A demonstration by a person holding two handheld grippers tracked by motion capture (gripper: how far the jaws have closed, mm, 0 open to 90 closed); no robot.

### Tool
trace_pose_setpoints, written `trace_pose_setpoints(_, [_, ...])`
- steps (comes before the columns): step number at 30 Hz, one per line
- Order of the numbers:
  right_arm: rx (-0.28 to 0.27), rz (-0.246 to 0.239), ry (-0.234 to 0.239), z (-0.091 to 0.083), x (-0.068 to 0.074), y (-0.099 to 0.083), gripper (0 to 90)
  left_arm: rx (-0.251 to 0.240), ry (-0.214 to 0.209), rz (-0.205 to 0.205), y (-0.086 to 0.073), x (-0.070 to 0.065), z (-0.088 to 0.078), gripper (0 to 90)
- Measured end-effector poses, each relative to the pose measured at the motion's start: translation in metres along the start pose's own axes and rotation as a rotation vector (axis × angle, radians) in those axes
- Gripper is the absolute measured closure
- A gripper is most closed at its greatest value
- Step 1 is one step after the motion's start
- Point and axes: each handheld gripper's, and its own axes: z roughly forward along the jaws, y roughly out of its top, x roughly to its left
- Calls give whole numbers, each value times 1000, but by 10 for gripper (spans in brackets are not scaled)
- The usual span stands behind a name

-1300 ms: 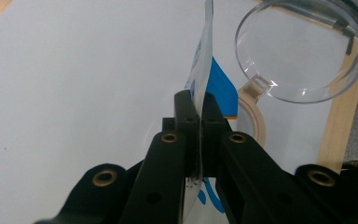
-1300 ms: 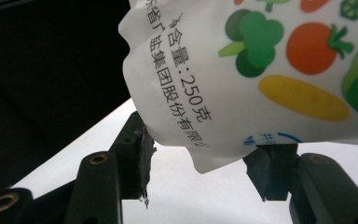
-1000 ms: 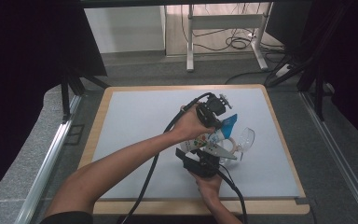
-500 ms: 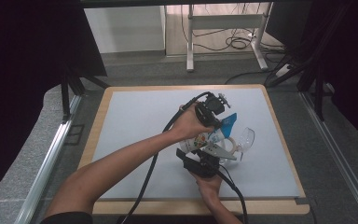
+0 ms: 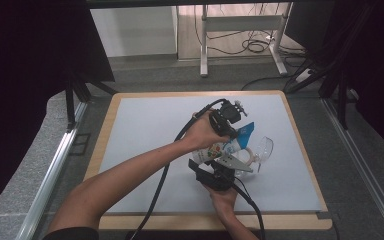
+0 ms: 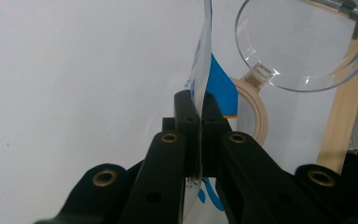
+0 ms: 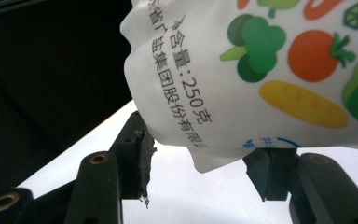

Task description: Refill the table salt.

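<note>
pouch [image 5: 226, 145], tilted, blue end up-right

Black grippers [image 5: 228, 118], brass-ringed screw holes, trailing black cables, bare forearms

Probably a lab, black curtains [image 5: 25, 55], floor cables [image 5: 250, 46], metal frame [image 5: 240, 22]

Surface [image 5: 145, 130]: pale grey-white board with a light wooden rim, lying flat.
Floor [image 5: 145, 65]: grey carpet around the surface on all sides.
Desk frame [image 5: 240, 22]: white metal legs, standing on the floor well beyond the surface's far edge.
Cables [image 5: 252, 46]: black loops on the floor between the frame's legs.
Metal rail [image 5: 55, 165]: silver, running along the floor left of the surface.
Curtains [image 5: 25, 60]: black, hanging at both sides.
</note>
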Motion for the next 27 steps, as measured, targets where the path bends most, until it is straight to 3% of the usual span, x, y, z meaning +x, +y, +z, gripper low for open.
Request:
trace_pose_setpoints(8, [-22, 5, 4, -1, 4, 4, 473, 21, -4, 10, 4, -1, 1, 900])
trace_pose_setpoints(27, [-21, 6, -2, -1, 5, 3, 485, 17, -2, 11, 2, -4, 0, 900])
